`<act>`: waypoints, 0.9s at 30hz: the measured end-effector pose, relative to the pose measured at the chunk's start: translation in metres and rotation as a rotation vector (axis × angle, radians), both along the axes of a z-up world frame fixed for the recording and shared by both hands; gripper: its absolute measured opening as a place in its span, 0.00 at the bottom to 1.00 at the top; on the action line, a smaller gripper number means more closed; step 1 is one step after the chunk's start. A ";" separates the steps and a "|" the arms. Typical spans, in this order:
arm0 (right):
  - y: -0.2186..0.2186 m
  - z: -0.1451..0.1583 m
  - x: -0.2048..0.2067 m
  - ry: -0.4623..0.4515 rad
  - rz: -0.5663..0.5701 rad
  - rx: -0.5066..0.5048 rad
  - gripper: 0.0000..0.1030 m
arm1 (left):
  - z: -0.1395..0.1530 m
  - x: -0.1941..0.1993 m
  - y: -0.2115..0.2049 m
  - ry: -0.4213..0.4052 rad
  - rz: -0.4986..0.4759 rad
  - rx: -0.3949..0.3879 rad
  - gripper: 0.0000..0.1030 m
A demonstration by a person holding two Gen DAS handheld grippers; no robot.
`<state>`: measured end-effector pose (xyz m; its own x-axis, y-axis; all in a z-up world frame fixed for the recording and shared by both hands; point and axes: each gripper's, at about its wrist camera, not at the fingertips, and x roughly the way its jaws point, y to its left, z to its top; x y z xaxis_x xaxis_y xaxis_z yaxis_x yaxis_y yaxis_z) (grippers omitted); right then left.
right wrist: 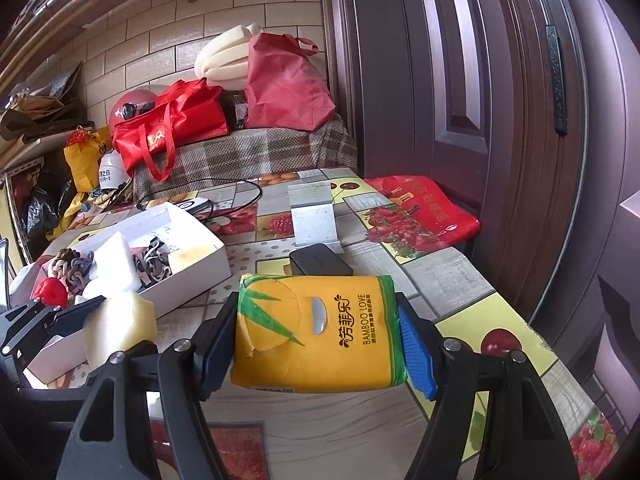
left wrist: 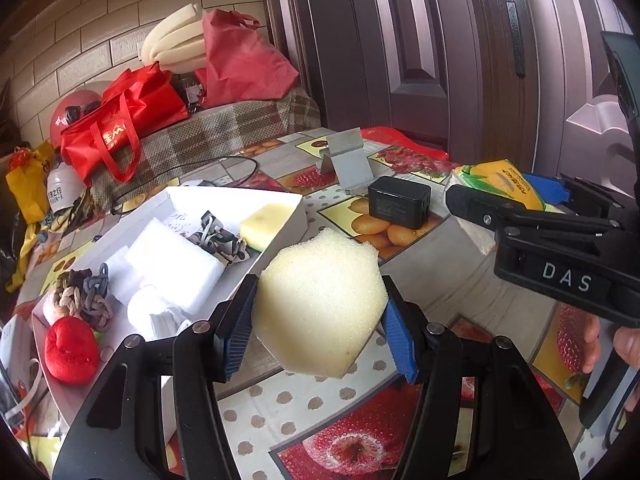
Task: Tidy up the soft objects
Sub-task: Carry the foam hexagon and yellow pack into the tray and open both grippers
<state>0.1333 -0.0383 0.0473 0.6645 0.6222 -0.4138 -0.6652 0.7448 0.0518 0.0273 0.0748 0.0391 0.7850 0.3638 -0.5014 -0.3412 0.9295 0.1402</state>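
My left gripper (left wrist: 320,328) is shut on a pale yellow foam sponge (left wrist: 320,300) and holds it above the table, just right of the white box (left wrist: 280,196). The box holds a white foam block (left wrist: 176,268), a yellow sponge (left wrist: 266,220), patterned scrunchies (left wrist: 218,240), a braided rope knot (left wrist: 80,300) and a red plush (left wrist: 70,350). My right gripper (right wrist: 316,340) is shut on a yellow tissue pack (right wrist: 316,328), held above the table right of the box (right wrist: 208,264). The left gripper with its sponge (right wrist: 120,328) shows in the right wrist view. The right gripper (left wrist: 508,196) shows in the left wrist view.
A black power adapter (left wrist: 400,202) and a grey metal stand (left wrist: 348,158) sit on the fruit-print tablecloth (left wrist: 340,420) behind the grippers. A black cable (left wrist: 224,172) lies behind the box. Red bags (left wrist: 120,128) and foam rolls (left wrist: 172,46) pile on a covered bench. A dark door (left wrist: 440,40) stands at right.
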 end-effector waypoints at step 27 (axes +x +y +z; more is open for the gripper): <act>0.090 0.007 -0.069 -0.114 0.139 0.041 0.71 | 0.017 -0.116 0.160 -0.314 0.386 -0.033 0.58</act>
<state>0.0643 0.0521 0.0542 0.6121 0.7261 -0.3131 -0.7648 0.6443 -0.0008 -0.0885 0.2348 0.0559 0.7114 0.6453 -0.2784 -0.6820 0.7295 -0.0517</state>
